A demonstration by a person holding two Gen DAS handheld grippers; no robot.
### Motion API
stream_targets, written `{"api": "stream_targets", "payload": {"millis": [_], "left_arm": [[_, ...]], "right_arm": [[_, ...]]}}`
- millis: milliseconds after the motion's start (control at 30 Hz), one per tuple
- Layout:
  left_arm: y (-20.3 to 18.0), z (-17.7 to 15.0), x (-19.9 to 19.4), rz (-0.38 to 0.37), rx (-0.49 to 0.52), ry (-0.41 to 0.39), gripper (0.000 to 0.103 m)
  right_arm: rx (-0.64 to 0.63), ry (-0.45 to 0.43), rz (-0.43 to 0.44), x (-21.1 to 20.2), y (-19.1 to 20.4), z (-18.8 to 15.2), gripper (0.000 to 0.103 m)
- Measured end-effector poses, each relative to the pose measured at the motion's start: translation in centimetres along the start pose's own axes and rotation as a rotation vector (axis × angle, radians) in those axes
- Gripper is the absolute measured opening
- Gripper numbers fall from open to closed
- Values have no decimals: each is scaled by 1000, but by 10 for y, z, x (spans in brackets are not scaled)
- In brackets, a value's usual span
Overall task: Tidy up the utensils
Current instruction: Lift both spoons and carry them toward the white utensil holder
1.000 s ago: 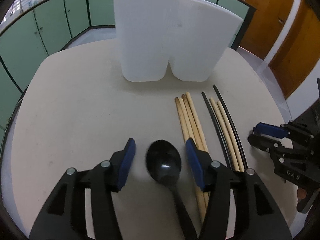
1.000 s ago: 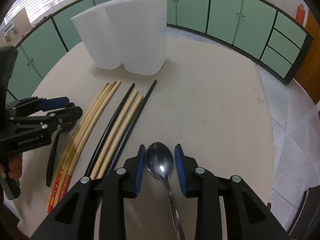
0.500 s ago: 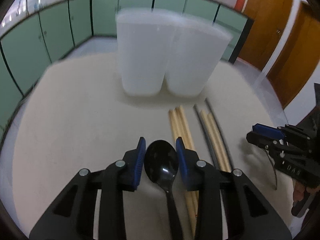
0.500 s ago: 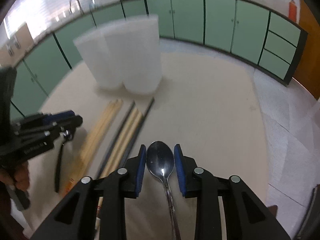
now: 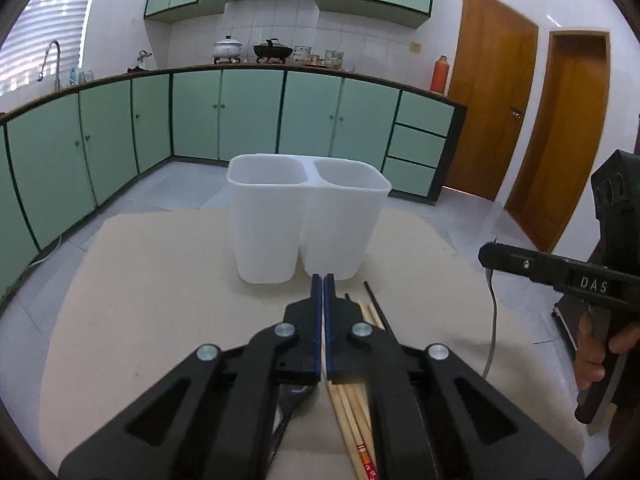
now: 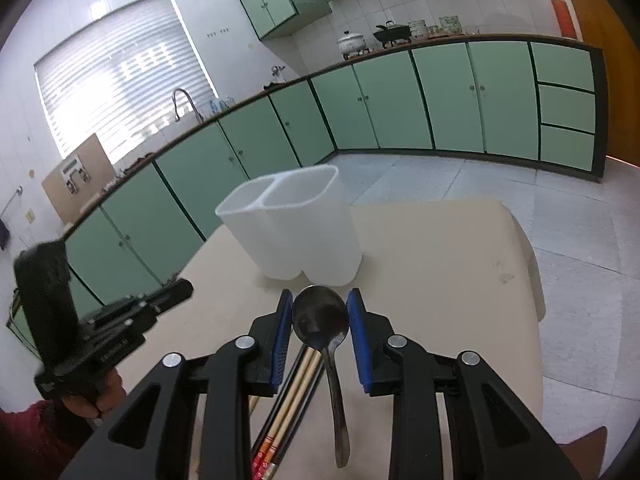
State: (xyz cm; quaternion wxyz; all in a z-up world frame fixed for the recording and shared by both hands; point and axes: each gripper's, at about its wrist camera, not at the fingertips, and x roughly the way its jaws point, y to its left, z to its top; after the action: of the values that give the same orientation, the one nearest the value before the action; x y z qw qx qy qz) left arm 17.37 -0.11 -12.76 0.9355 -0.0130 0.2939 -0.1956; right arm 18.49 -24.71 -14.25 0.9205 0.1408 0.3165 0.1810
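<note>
Both grippers now sit higher and tilt up, so the kitchen cabinets and wall fill the upper part of each view where tabletop showed a second ago. The left gripper (image 5: 323,292), wide open around the black spoon (image 5: 290,400) a second ago, now has its blue pads pressed almost together, and the spoon's bowl no longer shows between them; only a dark part appears under the left finger. The metal spoon (image 6: 320,318) now hangs off the tabletop in the right gripper (image 6: 320,322), its bowl before the white holder (image 6: 294,224).
</note>
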Motion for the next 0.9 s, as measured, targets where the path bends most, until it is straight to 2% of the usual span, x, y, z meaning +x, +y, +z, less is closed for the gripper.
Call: {"api": "stream_targets", "payload": {"millis": [133,200,233,300,400,500,633,800,833,900], "left_arm": [[2,-5,12,5,6,45,0],[3,-9,17,21,22,80,5],[5,-11,20,20,18,109,11],[10,-14,23,24,-8,142,49],[12,-17,24,6,-13,160,57],[10,-27,30,-10,48,211,64],[9,-39,40,-31,45,281,66],[9,-49,56,-27,38,331,65],[9,-49,59,-27,34,339,64],[10,-51,67,-35,26,357,51]], "right_arm": [[-5,7,-14,3,0,-1,28],[3,12,-14,5,-2,-2,28],[6,14,-16,6,-3,-3,28],[14,21,-20,7,-4,-4,28],[18,33,-22,9,-5,-5,28],[20,46,-26,11,-5,-7,28],[23,56,-27,15,-5,-9,28],[20,66,-29,17,-4,-10,28],[20,67,-29,17,-4,-10,28],[19,70,-29,18,-4,-10,28]]}}
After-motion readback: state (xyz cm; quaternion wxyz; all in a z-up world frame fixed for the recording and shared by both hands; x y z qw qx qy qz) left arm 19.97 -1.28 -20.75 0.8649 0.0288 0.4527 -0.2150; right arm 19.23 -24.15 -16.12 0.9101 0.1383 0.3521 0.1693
